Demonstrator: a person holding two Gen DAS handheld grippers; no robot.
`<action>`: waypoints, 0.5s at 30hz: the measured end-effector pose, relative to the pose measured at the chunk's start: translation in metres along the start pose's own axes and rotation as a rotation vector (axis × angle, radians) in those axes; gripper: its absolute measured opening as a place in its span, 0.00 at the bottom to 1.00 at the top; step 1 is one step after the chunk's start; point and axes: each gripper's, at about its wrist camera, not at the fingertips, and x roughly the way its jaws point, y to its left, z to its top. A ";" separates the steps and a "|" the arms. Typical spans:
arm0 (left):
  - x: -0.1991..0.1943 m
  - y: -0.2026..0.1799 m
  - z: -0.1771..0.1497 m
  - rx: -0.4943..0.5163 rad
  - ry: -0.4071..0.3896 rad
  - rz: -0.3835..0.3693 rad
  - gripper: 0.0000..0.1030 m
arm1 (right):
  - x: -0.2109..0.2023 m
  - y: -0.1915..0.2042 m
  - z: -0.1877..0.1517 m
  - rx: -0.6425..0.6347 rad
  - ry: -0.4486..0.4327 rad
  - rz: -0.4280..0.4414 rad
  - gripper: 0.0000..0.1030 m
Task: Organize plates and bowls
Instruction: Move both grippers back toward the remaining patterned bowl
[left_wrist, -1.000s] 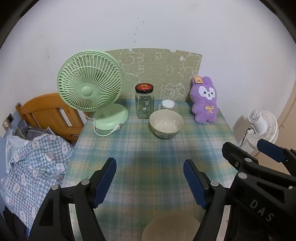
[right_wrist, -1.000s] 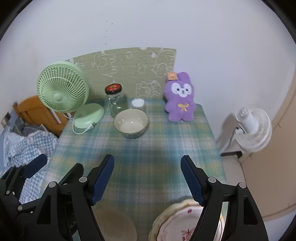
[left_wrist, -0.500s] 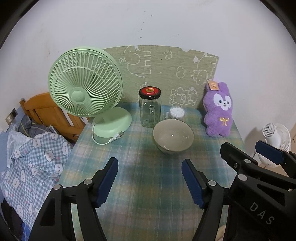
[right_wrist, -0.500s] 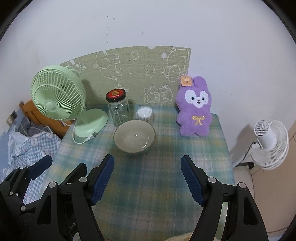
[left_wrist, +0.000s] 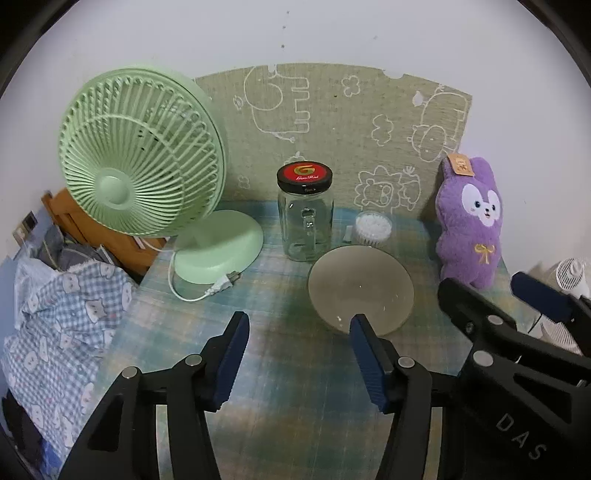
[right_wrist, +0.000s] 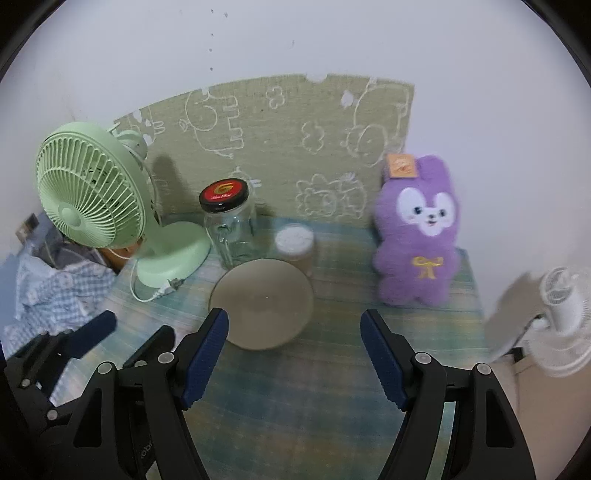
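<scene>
A beige bowl (left_wrist: 360, 288) stands upright on the plaid table, also seen in the right wrist view (right_wrist: 262, 302). My left gripper (left_wrist: 297, 339) is open and empty, its right fingertip just in front of the bowl's near rim. My right gripper (right_wrist: 293, 339) is open and empty, its left fingertip close to the bowl's left side. The right gripper also shows in the left wrist view (left_wrist: 495, 299), to the right of the bowl. No plates are in view now.
A green desk fan (left_wrist: 140, 155) with loose cord stands at the left. A glass jar with a red-black lid (left_wrist: 305, 214) and a cotton-swab tub (left_wrist: 373, 227) stand behind the bowl. A purple plush rabbit (left_wrist: 469, 221) leans at the right. A white fan (right_wrist: 565, 306) stands beyond the table's right edge.
Both grippers have moved forward toward the bowl. The second bowl and the flowered plate at the near table edge have dropped out of view. Both grippers stay open.
</scene>
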 end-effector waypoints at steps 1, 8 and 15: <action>0.005 -0.001 0.002 0.000 0.000 0.011 0.57 | 0.007 -0.002 0.001 0.003 -0.001 0.007 0.75; 0.034 -0.006 0.005 -0.013 -0.007 0.022 0.50 | 0.041 -0.008 0.005 0.011 0.018 -0.008 0.75; 0.062 -0.009 0.006 -0.019 0.017 -0.004 0.49 | 0.071 -0.014 0.006 -0.003 0.046 -0.028 0.75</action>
